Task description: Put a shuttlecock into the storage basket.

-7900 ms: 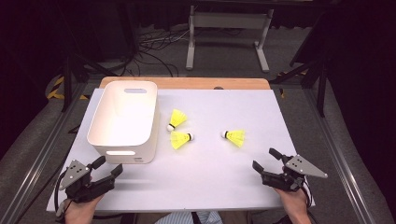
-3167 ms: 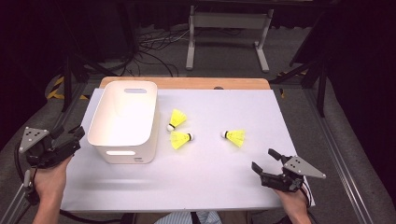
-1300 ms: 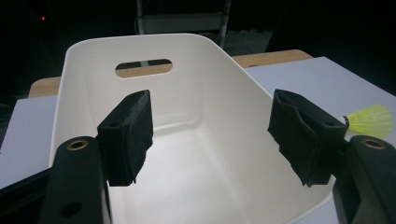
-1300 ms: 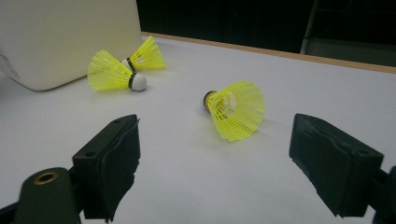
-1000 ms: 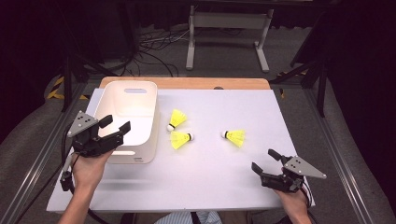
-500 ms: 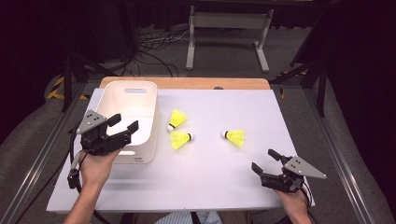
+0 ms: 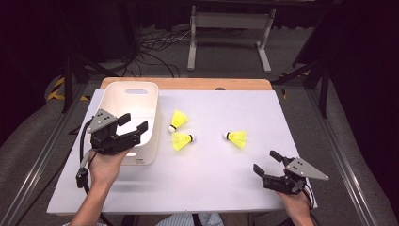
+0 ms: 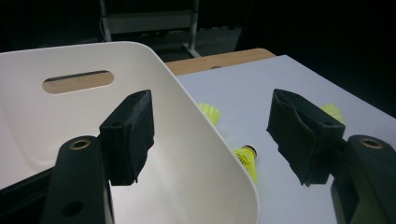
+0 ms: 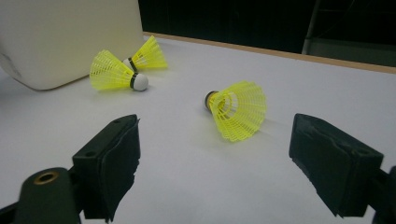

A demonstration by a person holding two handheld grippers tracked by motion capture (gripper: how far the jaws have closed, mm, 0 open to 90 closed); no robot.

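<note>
Here, the left gripper (image 7: 133,124) hangs over the near right corner of the white plastic bin with a handle slot (image 7: 141,89), jaws wide and holding nothing. One jaw sits above the inside and one above the outside, so it looks ready to grab the bin's wall. The right gripper (image 7: 266,162) rests low on the white table top (image 7: 216,188), wide open too, waiting. Three yellow plastic shuttlecocks (image 7: 182,140) lie on the table just right of the bin, probably to be put in.
</note>
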